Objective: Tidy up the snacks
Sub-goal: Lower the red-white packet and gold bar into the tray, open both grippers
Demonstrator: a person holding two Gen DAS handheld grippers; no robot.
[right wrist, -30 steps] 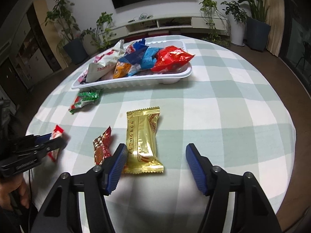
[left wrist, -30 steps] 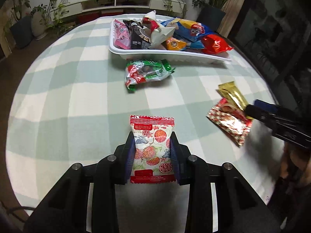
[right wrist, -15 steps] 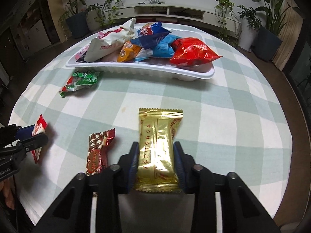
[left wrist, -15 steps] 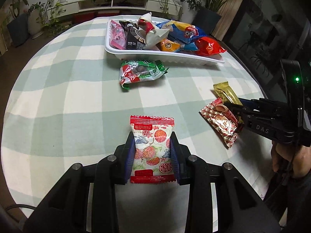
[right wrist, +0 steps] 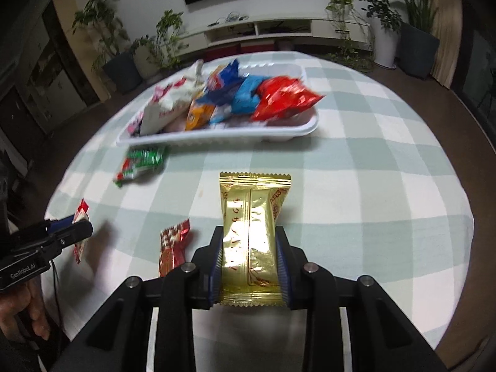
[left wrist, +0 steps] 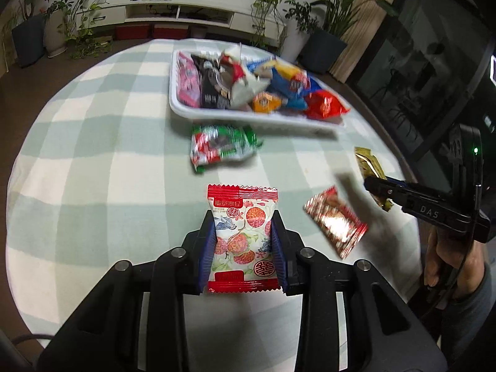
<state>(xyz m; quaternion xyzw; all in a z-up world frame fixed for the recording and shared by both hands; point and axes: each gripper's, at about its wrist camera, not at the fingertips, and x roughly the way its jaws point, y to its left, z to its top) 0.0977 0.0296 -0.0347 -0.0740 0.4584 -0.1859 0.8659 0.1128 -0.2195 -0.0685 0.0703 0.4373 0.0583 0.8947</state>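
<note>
My left gripper [left wrist: 242, 241] is shut on a white snack packet with red fruit print [left wrist: 241, 232], held above the checked tablecloth [left wrist: 93, 170]. My right gripper [right wrist: 249, 257] is shut on a gold wrapped bar [right wrist: 252, 232], also lifted off the cloth. A white tray [left wrist: 248, 117] piled with several snack bags stands at the far side; it shows as the white tray [right wrist: 217, 138] in the right wrist view too. A green and red packet [left wrist: 221, 147] lies just in front of the tray. A red patterned packet [left wrist: 336, 223] lies on the cloth between the grippers.
The round table's edge [right wrist: 458, 279] curves close on the right. Potted plants [left wrist: 74, 21] and a low white cabinet [left wrist: 173, 15] stand behind the table. A hand [left wrist: 449, 257] holds the right gripper's handle at the right of the left wrist view.
The right gripper's jaws closed on the gold bar and lifted it slightly. The left gripper rose a little with its packet still held.
</note>
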